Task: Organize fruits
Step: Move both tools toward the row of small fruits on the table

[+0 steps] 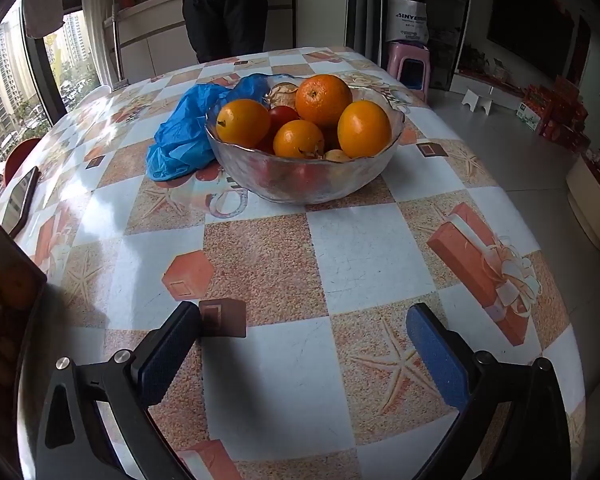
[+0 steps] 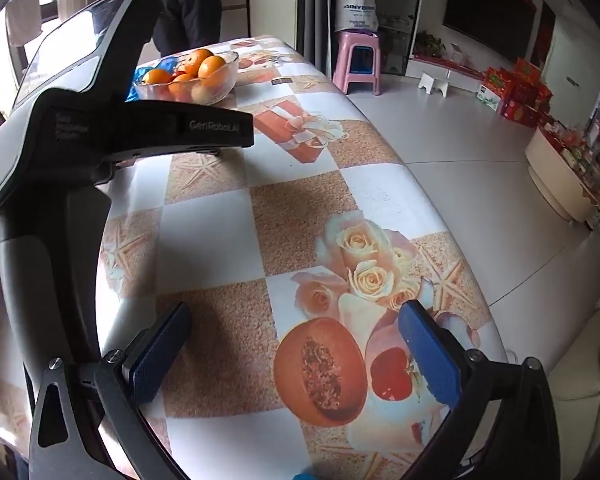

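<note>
Glossy checkered tablecloth (image 1: pixel 360 248) w/ wavy-rimmed glass bowl (image 1: pixel 300 176), smooth round oranges (image 1: pixel 323 94).

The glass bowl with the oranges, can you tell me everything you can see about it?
The glass bowl is clear, with a wavy rim and dimpled walls. It stands upright on the checked tablecloth, far from both open grippers. Four oranges are piled above its rim, with something red between them and a small pale fruit at the front. A crumpled blue plastic bag presses against its left side.
</note>
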The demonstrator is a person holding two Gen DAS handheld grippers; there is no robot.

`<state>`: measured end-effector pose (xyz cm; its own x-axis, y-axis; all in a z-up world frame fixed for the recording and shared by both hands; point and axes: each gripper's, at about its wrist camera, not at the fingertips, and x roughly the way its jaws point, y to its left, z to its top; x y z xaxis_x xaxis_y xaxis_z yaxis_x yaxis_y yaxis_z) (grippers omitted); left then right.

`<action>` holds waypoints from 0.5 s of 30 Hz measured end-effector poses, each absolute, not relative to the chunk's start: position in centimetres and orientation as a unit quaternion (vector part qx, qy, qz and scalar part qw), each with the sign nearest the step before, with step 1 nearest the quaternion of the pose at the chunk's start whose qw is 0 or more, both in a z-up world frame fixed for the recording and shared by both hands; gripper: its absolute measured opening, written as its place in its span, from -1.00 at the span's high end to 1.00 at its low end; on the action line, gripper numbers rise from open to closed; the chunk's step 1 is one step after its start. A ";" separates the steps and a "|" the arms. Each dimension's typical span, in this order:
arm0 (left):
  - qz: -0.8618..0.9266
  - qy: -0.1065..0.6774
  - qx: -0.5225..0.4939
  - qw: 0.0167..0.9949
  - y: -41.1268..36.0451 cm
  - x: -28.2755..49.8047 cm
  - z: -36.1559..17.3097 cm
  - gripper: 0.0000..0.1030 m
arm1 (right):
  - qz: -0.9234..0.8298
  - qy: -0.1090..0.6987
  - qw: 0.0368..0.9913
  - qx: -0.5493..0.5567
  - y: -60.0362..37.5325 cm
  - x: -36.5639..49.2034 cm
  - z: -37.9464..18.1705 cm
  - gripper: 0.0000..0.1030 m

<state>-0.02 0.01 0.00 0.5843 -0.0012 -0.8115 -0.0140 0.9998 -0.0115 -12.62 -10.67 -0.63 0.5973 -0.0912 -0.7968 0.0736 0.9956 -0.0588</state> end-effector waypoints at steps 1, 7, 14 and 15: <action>0.004 0.456 -0.008 0.890 0.0 0.0 0.0 -1.00 | -0.047 0.446 0.894 -0.010 -10.8 -12.5 -0.7 -1.00; 0.004 0.456 -0.008 0.890 0.0 0.0 0.0 -1.00 | -0.053 0.435 0.899 -0.005 -11.0 -12.2 -0.8 -1.00; 0.004 0.456 -0.008 0.890 0.0 0.0 0.0 -1.00 | -0.056 0.424 0.904 -0.005 -10.7 -12.4 -0.8 -1.00; 0.004 0.456 -0.008 0.890 0.0 0.0 0.0 -1.00 | -0.056 0.424 0.904 -0.005 -10.7 -12.4 -0.7 -1.00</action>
<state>-0.04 -0.02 0.02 0.5841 -0.0012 -0.8117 -0.0142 0.9998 -0.0117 -12.36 -10.74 -0.74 0.6347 -0.1048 -0.7656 0.0966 0.9937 -0.0560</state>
